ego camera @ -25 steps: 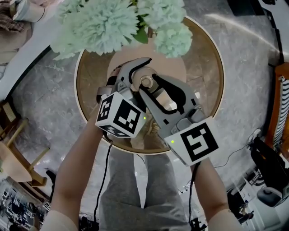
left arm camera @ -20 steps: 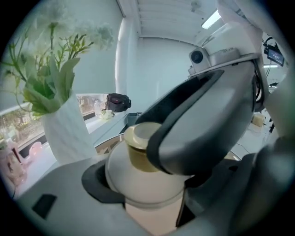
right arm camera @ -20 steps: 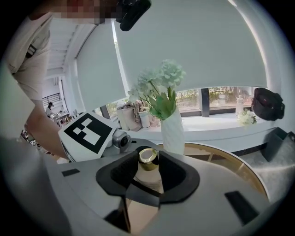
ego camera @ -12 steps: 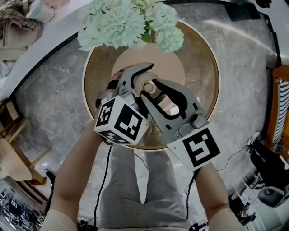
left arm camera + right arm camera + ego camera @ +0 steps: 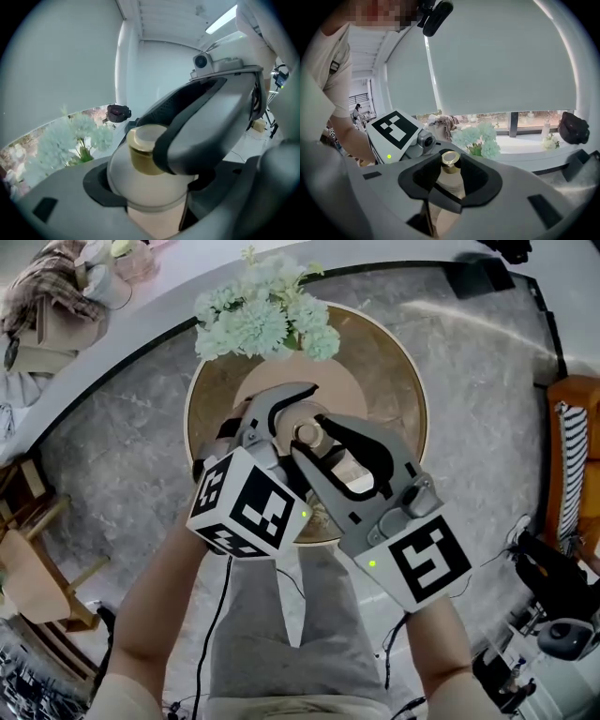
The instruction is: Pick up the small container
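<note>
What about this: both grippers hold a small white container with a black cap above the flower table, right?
The cap is gold, not black; the left gripper view shows it. Otherwise right: the left gripper and the right gripper, whose jaws have just been closing, hold the small white container above the table with the flowers.

Table (image 5: 412,399): round, brown, set on grey marble floor (image 5: 122,427).
On it: pink round mat (image 5: 345,381); pale green flowers (image 5: 267,315) at far edge.

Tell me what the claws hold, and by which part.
Both hold the small container: left claw round its white body, right claw at its gold-capped neck.
</note>
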### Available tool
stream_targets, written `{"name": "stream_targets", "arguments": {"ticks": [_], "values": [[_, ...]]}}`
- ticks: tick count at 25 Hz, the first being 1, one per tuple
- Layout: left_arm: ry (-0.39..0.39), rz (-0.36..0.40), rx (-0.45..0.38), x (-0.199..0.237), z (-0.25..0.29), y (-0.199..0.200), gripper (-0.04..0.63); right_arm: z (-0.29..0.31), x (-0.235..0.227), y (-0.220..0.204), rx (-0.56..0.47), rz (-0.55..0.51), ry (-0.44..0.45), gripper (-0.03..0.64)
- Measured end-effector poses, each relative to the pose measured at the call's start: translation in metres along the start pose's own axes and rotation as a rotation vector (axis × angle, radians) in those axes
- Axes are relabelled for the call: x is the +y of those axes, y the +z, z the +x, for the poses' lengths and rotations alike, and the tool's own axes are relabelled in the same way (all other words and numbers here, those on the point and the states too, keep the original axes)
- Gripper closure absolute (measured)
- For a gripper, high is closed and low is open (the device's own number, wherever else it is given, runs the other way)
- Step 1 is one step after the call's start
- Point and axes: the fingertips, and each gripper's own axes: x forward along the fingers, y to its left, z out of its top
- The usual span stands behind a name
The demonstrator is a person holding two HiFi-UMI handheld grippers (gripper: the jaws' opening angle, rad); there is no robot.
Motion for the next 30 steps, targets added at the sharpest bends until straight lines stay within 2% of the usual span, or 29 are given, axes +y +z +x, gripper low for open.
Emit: {"name": "stream_targets", "arguments": {"ticks": [8, 12, 19, 24, 30], "values": [[-0.020, 0.035, 0.012, -0.020, -0.050, 0.087, 0.262, -0.063, 0.022, 0.079, -0.038, -0.034, 0.010, 0.488], [0.018, 0.085, 0.014, -0.026, -0.078, 0.136, 0.262, -0.096, 0.035, 0.124, -0.057, -0.068, 0.016, 0.488], [0.068, 0.118, -0.011, -0.036, -0.136, 0.219, 0.262, -0.149, 0.066, 0.207, -0.115, -0.133, 0.038, 0.488], [0.090, 0.112, -0.012, -0.050, -0.176, 0.275, 0.262, -0.190, 0.090, 0.261, -0.175, -0.155, 0.057, 0.488], [0.139, 0.164, -0.037, -0.071, -0.224, 0.339, 0.262, -0.242, 0.124, 0.320, -0.247, -0.239, 0.072, 0.488]]}}
